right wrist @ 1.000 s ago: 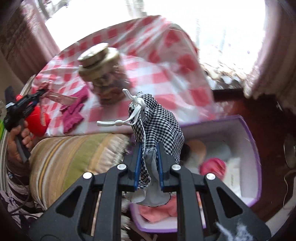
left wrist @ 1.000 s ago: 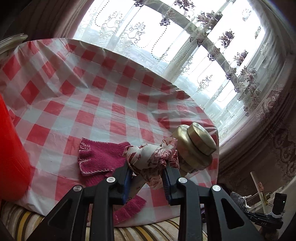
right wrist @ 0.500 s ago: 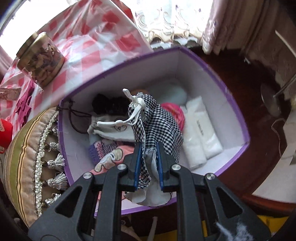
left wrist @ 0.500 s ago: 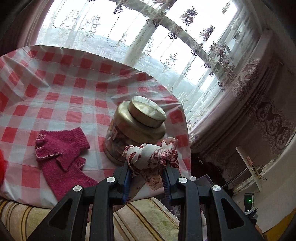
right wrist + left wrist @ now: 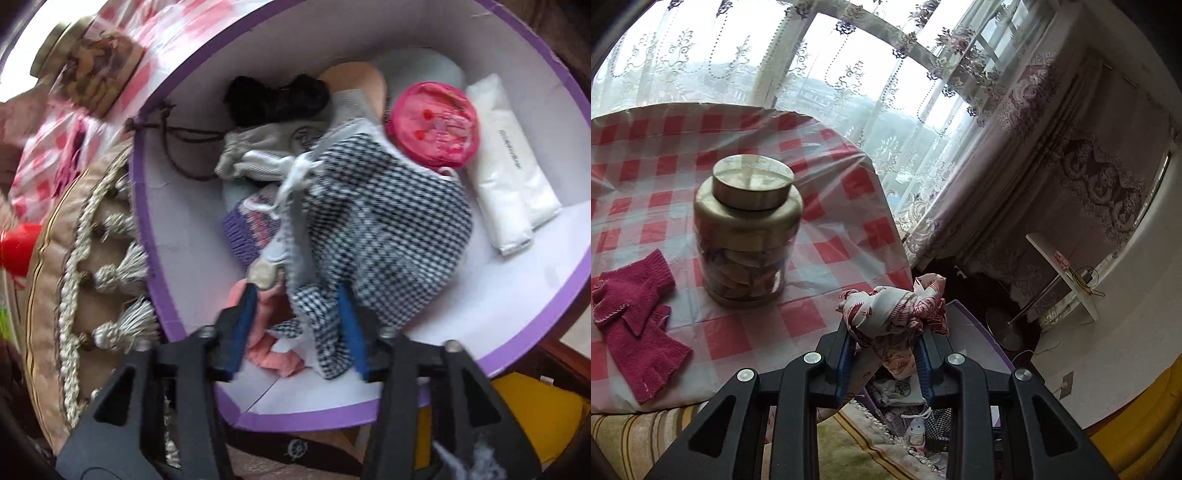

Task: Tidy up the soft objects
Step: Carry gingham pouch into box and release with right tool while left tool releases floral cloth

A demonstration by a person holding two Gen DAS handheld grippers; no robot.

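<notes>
Right claw (image 5: 295, 325) down inside the purple box (image 5: 147, 236), jaws just opened and now spread; checked pouch (image 5: 384, 225) lying loose on the pile in the box, a fold of it between the blue pads but not pinched. Released, by the look of it.

Left claw (image 5: 886, 354) pinching the red-and-white scarf (image 5: 894, 310), bunched above the pads, at the desk (image 5: 820, 258) edge. Below and just past the fingers, in the left view: the box, partly hidden by the claw, the pouch glimpsed inside.

The relation that counts: box lying below and ahead-right of the left claw, off the desk edge. Next move likely a swing out over the rim, then down, then letting go. Right claw occupying the near part of the box, so probably a need to lift it clear first, or a drop toward the free far side beside the pink disc (image 5: 432, 125).

Gloves (image 5: 635, 317) on the desk beside the jar (image 5: 746, 229), nearer the left claw; not yet stowed.
</notes>
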